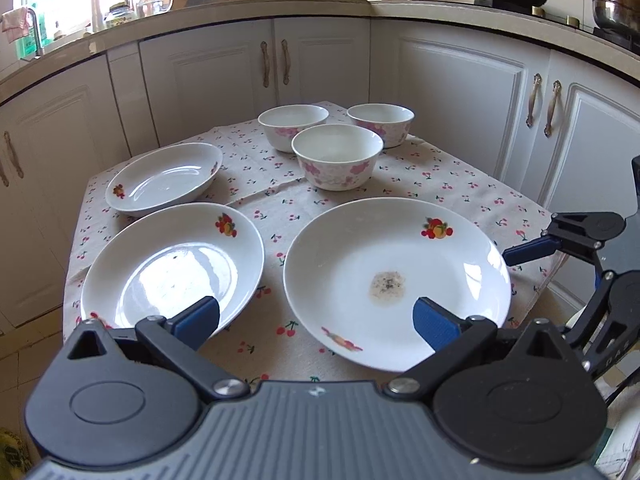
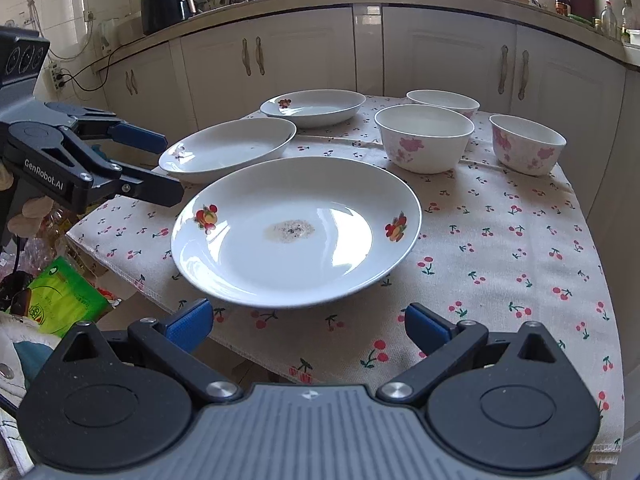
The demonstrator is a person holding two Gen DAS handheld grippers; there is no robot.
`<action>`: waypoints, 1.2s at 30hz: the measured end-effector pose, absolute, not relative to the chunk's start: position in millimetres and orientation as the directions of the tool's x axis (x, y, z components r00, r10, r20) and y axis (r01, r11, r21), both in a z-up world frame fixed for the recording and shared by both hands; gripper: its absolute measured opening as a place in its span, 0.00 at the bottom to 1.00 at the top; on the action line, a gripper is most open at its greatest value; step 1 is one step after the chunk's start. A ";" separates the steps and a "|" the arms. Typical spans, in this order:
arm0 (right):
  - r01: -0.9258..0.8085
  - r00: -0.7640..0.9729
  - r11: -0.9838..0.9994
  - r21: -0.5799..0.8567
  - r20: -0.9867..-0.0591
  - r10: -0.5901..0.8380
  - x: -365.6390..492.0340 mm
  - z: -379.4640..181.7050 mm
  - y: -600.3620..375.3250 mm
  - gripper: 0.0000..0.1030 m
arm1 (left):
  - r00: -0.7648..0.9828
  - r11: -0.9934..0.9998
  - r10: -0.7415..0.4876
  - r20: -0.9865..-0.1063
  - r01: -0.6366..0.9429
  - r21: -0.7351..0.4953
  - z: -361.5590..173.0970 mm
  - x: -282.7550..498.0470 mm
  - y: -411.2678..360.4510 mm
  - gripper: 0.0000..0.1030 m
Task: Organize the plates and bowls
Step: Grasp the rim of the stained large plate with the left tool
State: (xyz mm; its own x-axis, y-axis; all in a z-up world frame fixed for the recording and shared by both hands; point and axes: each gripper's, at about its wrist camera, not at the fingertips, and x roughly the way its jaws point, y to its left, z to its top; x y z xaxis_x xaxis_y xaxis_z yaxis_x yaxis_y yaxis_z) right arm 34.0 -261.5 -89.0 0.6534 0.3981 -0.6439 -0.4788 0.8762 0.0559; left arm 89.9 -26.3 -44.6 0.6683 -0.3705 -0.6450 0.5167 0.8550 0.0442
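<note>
On the cherry-print cloth of the desk, seen from the left wrist, we find three white plates and three floral bowls. The largest plate, with a brownish smear at its centre, lies nearest on the right; a second plate lies beside it on the left, and a third plate sits behind that one. The bowls cluster at the far end: one in front, two more behind it. Our left tongs are spread wide and hold nothing, one tip over each near plate. The right tongs show at the right edge, near the large plate's rim.

From the right wrist, we see the right tongs spread and empty, just short of the smeared plate. The left tongs reach in from the left, parted. The other plates lie beyond, the bowls to the right.
</note>
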 end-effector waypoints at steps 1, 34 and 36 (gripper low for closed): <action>-0.481 0.655 0.876 0.043 -0.646 0.392 34.0 -90.2 -260.0 1.00 | 0.662 0.850 -0.378 -0.647 0.525 0.040 -44.7 92.8 -28.0 0.99; -0.532 0.646 0.846 -0.047 -0.668 0.369 52.3 -97.7 -233.0 1.00 | 0.300 0.667 -0.441 -0.846 0.740 -0.085 -76.1 211.6 -92.9 0.96; -0.532 0.643 0.846 -0.043 -0.670 0.370 53.1 -98.1 -232.9 1.00 | 0.276 0.657 -0.440 -0.855 0.748 -0.096 -77.2 213.9 -93.8 0.93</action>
